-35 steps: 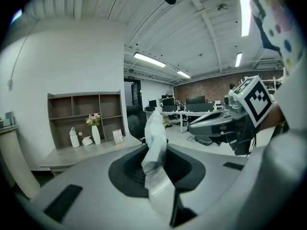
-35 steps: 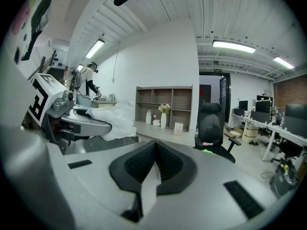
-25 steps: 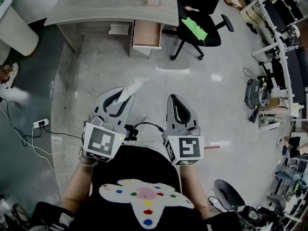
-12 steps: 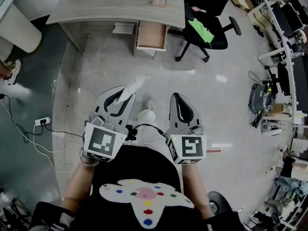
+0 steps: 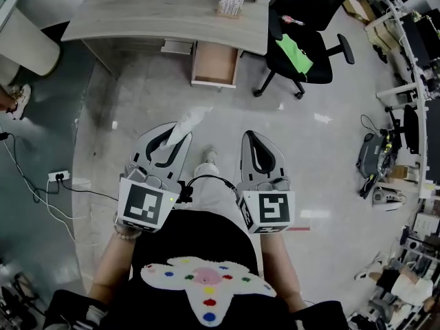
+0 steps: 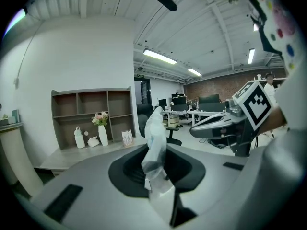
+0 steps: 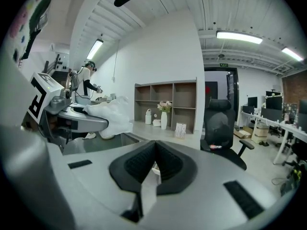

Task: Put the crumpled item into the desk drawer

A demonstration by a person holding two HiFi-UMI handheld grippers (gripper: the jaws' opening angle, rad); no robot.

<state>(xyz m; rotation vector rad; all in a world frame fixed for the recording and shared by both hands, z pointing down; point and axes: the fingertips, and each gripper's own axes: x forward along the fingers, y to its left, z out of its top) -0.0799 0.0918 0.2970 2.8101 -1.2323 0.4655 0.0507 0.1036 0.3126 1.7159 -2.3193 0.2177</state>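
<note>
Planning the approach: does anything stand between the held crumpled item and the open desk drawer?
Nothing visible: bare floor lies between the crumpled item and the open drawer; the office chair stands aside.

Black top (image 5: 196,236), white patch (image 5: 206,287) with coloured dots, grey left gripper (image 5: 177,130) and right gripper (image 5: 249,139), marker cubes (image 5: 146,208)

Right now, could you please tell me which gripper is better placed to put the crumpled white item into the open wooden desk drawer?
Left: the left gripper holds the crumpled white item; the right gripper is shut and empty.
</note>
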